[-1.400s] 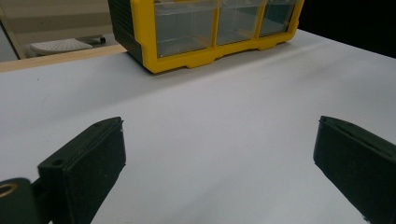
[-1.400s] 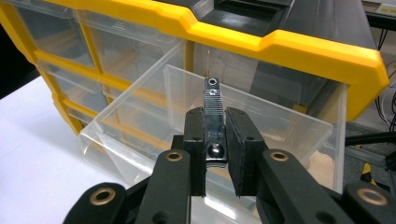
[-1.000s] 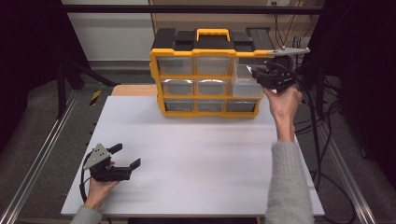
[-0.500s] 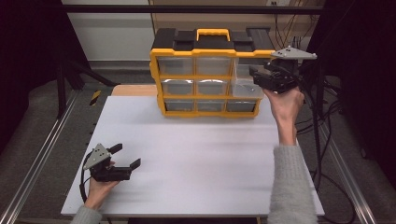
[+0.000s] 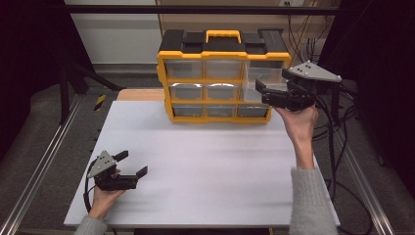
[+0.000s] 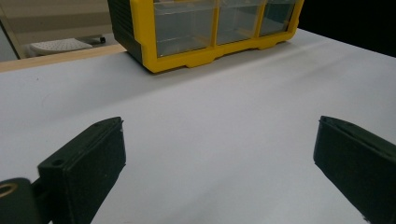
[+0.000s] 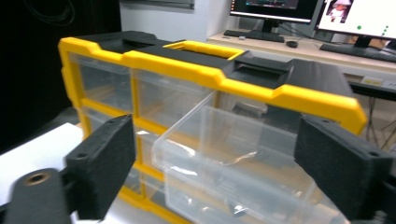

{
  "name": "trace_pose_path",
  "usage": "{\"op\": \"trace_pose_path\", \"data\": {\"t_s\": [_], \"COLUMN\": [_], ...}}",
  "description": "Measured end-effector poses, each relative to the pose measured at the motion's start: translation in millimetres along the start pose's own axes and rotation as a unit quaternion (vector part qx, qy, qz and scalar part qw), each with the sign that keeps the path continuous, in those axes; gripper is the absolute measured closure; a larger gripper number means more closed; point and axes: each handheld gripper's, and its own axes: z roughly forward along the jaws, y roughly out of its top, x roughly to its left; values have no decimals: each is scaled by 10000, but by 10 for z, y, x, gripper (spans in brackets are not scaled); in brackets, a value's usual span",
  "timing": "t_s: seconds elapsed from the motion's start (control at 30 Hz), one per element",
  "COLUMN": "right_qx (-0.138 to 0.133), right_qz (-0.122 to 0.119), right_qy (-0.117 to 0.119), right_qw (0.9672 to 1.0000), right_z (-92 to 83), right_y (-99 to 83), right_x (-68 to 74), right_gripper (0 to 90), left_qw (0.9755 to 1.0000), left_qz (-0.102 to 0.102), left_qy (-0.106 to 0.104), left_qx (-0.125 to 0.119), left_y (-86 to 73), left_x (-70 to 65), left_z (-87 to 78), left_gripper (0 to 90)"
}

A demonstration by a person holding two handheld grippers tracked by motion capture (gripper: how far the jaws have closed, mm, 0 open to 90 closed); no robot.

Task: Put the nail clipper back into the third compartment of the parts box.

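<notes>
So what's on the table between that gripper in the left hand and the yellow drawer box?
Nothing: in the high view, bare white table runs from the left gripper to the yellow drawer box.

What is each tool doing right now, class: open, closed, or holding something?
Left tool: open, holding nothing, low over the table.
Right tool: open, jaws just opened; the pulled-out drawer lies between them, not gripped.

A clear plastic drawer (image 7: pixel 243 158) sticks halfway out of the top right slot of the yellow-and-black organizer (image 5: pixel 222 78) at the table's far edge.
</notes>
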Motion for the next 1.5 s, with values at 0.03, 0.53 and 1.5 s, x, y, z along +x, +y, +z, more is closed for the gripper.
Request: {"op": "trace_pose_path", "data": {"t_s": [0.03, 0.53, 1.5], "right_qx": [0, -146, 438], "right_qz": [0, -34, 218], "right_qy": [0, 453, 774], "right_qw": [10000, 9989, 9958], "right_z": [0, -269, -285], "right_y": [0, -354, -1379], "right_x": [0, 238, 267], "right_gripper": [112, 25, 13], "left_qw": [10000, 10000, 10000], "left_qz": [1, 7, 47], "left_qy": [3, 0, -23], "left_qx": [-2, 12, 38], "left_y": [0, -3, -6], "left_x": [0, -5, -12], "left_z": [0, 4, 10], "left_gripper": [22, 22, 22]}}
